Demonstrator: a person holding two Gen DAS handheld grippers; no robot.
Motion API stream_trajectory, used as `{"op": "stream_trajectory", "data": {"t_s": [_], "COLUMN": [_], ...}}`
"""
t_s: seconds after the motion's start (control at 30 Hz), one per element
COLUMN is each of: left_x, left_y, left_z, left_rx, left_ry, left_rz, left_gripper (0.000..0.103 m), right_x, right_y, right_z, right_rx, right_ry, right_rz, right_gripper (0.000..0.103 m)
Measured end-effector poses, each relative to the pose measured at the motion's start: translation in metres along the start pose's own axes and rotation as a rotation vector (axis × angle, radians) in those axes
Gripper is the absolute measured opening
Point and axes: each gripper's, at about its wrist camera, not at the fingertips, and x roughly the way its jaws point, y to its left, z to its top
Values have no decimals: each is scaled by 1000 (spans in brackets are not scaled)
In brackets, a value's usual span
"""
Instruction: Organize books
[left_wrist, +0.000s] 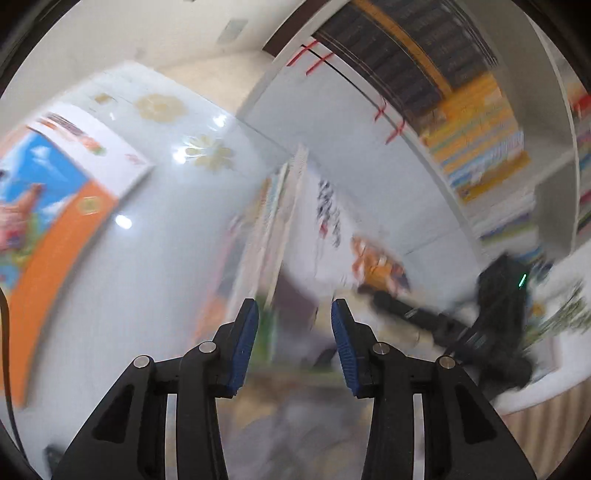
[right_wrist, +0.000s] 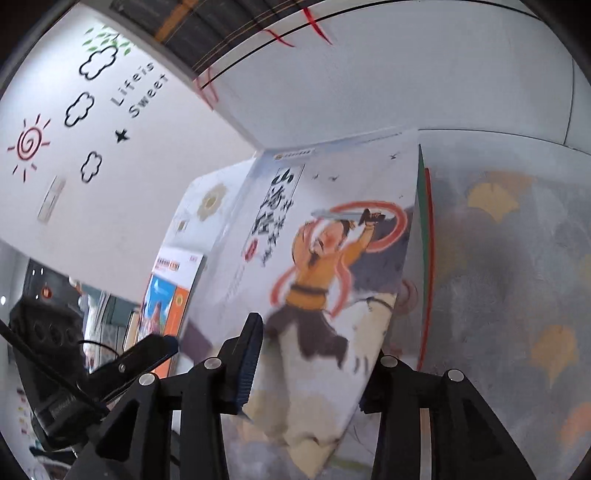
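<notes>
Both views smeared by motion blur. Left claw (left_wrist: 294, 314): blue-padded fingers (left_wrist: 245, 343) spread apart, nothing pinched; behind the gap, blurred book edges standing upright. Right claw (right_wrist: 314, 354): the large white picture book with an orange-robed sword figure and black brush lettering on its cover (right_wrist: 325, 258) stands tilted between the fingers; left pad (right_wrist: 249, 354) just beside the cover, right pad hidden behind the book's lower edge, so cannot tell whether the pads press on it. Book leans over a glossy white table with pale yellow flower prints (left_wrist: 162, 206), close to a frosted sheet with yellow and orange leaf shapes (right_wrist: 509, 280). A second book, blue-and-orange cover with a white top band (left_wrist: 51, 206), lies flat on the table, well apart to the left. Bookshelf with rows of coloured spines (left_wrist: 480, 140) behind. Wall with sun and cloud decals (right_wrist: 85, 122). Right claw also seen from left view (left_wrist: 391, 306), dark and blurred
</notes>
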Motion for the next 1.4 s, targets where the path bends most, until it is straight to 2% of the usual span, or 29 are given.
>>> {"op": "stream_trajectory", "data": {"t_s": [0.1,0.17,0.27,0.3,0.4,0.43,0.5,0.53,0.57,0.63,0.7,0.83,0.9,1.0,1.07,1.17,1.23,1.4], "left_x": [-12,-13,-4,0,6,6,5,2,-2,-7,-8,-9,-8,-8,-11,-11,-6,-1], "left_y": [-19,-35,-70,-90,-139,-159,-199,-218,-241,-271,-296,-338,-354,-367,-371,-375,-375,-365], "left_z": [-37,-69,-106,-121,-146,-153,-166,-171,-177,-183,-185,-188,-191,-200,-208,-224,-230,-238], "left_rx": [91,140,224,261,358,402,491,528,560,576,577,567,553,510,492,486,485,406], "left_ry": [33,86,140,159,171,168,135,109,73,26,-12,-98,-111,-140,-173,-183,-155,-85], "left_rz": [38,34,44,25,-14,-27,-41,-45,-70,-106,-94,29,77,132,164,224,264,331], "left_gripper": [42,43,43,43,43,47,72,90,97,98,102,102,102,102,102,102,102,102], "right_x": [-28,-46,-78,-95,-137,-147,-182,-202,-213,-246,-274,-329,-343,-368,-376,-381,-376,-364], "right_y": [-15,-30,-65,-80,-109,-115,-128,-132,-135,-137,-138,-144,-141,-146,-148,-154,-158,-168], "right_z": [-30,-58,-119,-149,-208,-220,-245,-252,-254,-251,-245,-237,-229,-224,-225,-234,-239,-248], "right_rx": [-28,-30,33,62,119,136,172,173,171,141,104,56,41,33,32,28,17,5], "right_ry": [38,43,83,91,74,64,14,-23,-45,-110,-163,-262,-298,-342,-347,-340,-320,-261], "right_rz": [30,-11,-75,-122,-269,-299,-385,-428,-447,-490,-518,-568,-588,-588,-592,-570,-560,-511], "right_gripper": [48,52,52,52,52,52,52,52,52,52,53,60,67,68,68,68,68,68]}}
